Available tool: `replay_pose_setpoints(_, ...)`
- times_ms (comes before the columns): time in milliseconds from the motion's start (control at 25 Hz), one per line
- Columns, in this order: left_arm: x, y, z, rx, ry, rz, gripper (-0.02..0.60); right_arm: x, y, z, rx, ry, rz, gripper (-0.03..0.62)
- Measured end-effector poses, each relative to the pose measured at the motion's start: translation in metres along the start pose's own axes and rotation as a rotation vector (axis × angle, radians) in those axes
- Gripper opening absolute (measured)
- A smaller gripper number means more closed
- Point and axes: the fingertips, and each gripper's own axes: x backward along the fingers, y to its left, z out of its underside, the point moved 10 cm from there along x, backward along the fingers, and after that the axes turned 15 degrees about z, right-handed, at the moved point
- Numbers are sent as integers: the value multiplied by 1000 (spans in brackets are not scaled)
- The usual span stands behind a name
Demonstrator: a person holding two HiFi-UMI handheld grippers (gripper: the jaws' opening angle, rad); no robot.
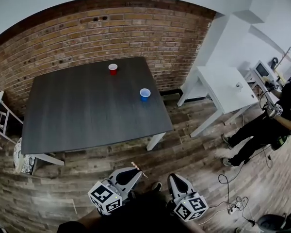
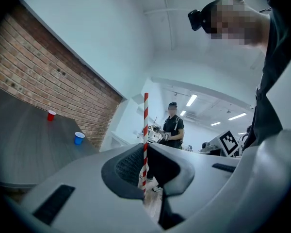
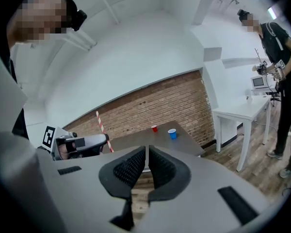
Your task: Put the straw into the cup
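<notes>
Head view: red cup (image 1: pixel 113 68), blue cup (image 1: pixel 145 94) on table (image 1: pixel 87 110).

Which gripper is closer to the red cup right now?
Left. The left gripper, shut on the straw, hangs off the table's near edge, roughly in line with the red cup. The right gripper, empty, sits equally far back but farther right.

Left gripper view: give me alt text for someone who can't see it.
The left claw grips a red-and-white striped straw upright. Beyond, a red plastic cup and a blue plastic cup stand apart on a dark grey table.
</notes>
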Motion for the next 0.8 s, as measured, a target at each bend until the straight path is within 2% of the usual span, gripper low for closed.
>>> replay_pose_setpoints(160,-8,17,5,27,-7,35,37,-12,-3,1,-3,5,29,44)
replay_pose_setpoints(280,-11,27,4,29,-13,28,37,-27,-6,-3,1,3,14,44)
replay_pose_setpoints(600,-11,65,-13,16,-31,-86,37,-92,-7,-27,33,44,-99,44)
replay_pose_setpoints(800,-38,97,-20,47,-21,-141,37,-141,-34,-49,-17,71,-128,44)
